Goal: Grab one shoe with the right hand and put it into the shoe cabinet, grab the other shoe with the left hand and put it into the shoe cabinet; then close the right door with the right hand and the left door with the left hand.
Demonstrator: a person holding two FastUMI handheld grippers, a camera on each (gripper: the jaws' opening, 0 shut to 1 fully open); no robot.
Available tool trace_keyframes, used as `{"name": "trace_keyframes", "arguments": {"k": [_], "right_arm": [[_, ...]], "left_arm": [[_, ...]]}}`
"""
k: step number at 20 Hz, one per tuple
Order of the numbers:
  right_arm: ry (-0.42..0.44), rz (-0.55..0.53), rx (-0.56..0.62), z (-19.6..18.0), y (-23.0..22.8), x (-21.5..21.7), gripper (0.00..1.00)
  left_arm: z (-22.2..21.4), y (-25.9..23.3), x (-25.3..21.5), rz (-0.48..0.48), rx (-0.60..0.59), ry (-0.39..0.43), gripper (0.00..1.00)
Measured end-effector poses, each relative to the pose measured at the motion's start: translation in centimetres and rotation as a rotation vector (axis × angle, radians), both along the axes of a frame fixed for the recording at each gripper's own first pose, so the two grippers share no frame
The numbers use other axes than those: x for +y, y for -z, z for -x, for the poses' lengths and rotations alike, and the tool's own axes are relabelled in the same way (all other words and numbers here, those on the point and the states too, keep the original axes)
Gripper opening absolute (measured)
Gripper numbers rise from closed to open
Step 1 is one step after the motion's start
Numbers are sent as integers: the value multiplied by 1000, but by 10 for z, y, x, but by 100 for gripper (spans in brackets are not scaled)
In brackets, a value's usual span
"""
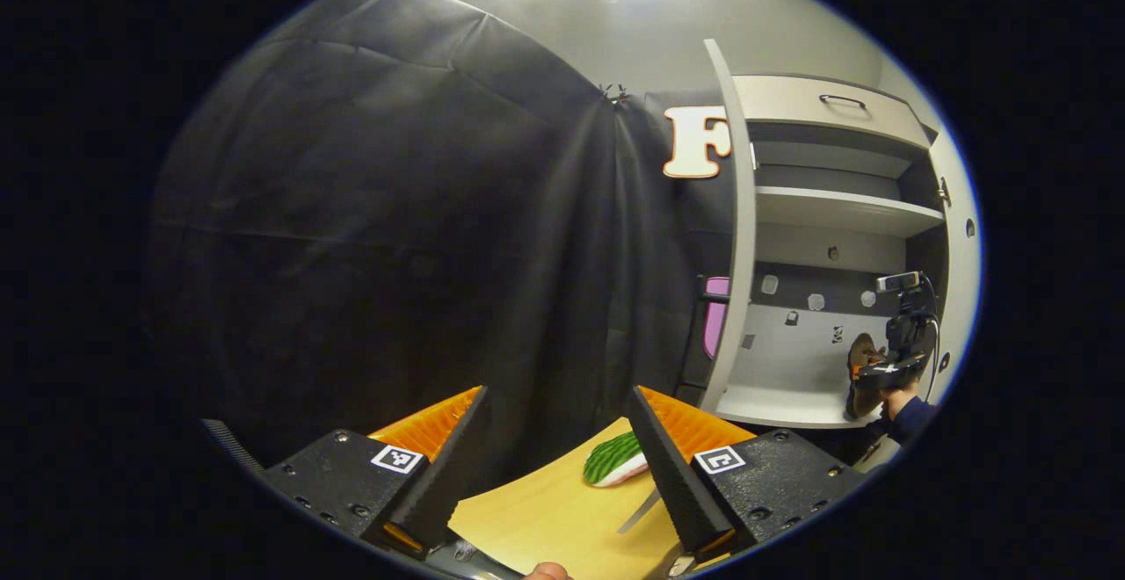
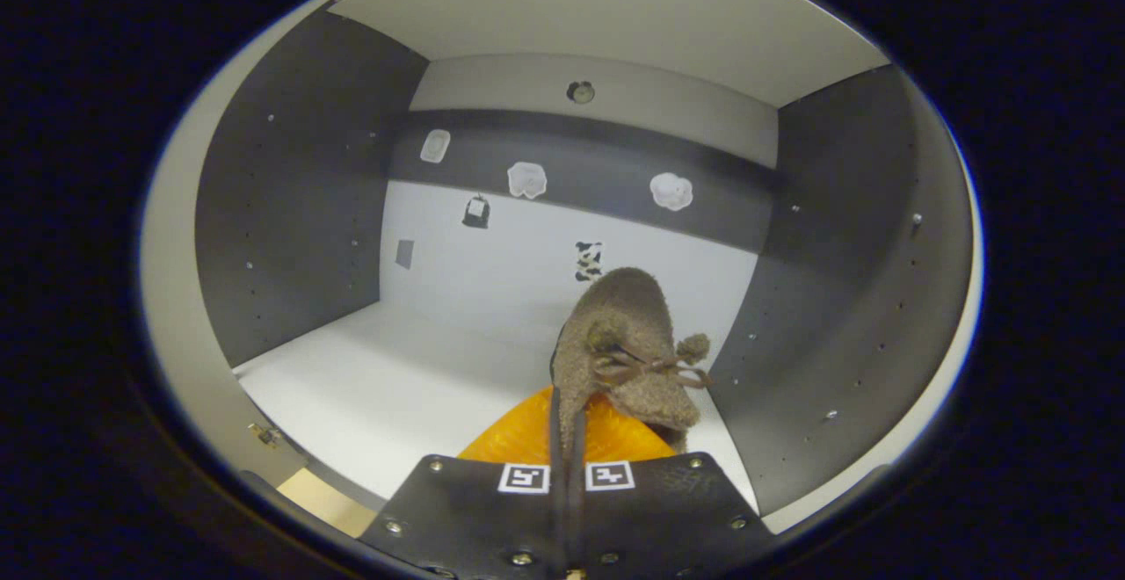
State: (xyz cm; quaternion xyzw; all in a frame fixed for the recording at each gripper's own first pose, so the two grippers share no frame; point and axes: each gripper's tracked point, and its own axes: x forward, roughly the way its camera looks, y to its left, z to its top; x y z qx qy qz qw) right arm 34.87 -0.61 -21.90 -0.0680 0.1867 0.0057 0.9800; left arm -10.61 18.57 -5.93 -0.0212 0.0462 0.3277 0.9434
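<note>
In the right gripper view, the right gripper (image 2: 567, 439) had its fingers drawn together on a thin edge of the brown fuzzy shoe (image 2: 628, 343), which rose from between them toward twelve o'clock, a small bow and pompom on its upper. The shoe hung inside the lower compartment of the shoe cabinet (image 2: 290, 184), above the white cabinet floor (image 2: 395, 387), toward the right wall at about three o'clock; whether it touched the floor could not be told.

In the left gripper view, the left gripper (image 1: 558, 466) held its fingers wide apart with nothing between them. Past the fingertips, on the wooden table (image 1: 545, 518), lay a green and white object (image 1: 615, 459) just beside the inner face of the finger at five o'clock, not gripped. At about three o'clock stood the cabinet with its left door (image 1: 740, 228) swung open, and at its lower opening the right gripper (image 1: 888, 373) held the shoe (image 1: 861, 360) at the compartment's right side, a sleeved hand (image 1: 905, 413) below it.
</note>
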Motion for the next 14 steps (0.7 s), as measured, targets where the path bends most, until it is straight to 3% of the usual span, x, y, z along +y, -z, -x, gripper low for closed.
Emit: {"name": "trace_keyframes", "arguments": {"k": [3, 4, 8, 9, 10, 13, 14], "right_arm": [[-2, -12, 31, -9, 11, 7, 1], [4, -16, 45, -16, 19, 11, 1], [34, -20, 116, -24, 44, 14, 0], [47, -22, 114, -24, 43, 14, 1], [61, -29, 113, -27, 43, 13, 4], [64, -101, 152, -27, 49, 18, 11], [51, -123, 150, -22, 41, 21, 19]], "left_arm": [[9, 5, 9, 12, -3, -39, 97], [12, 7, 11, 13, -2, -47, 93], [24, 14, 14, 7, 22, -66, 93], [24, 15, 13, 6, 24, -63, 97], [24, 15, 12, 5, 27, -60, 93], [23, 13, 9, -7, 27, -41, 96], [22, 12, 8, -10, 30, -33, 96]]}}
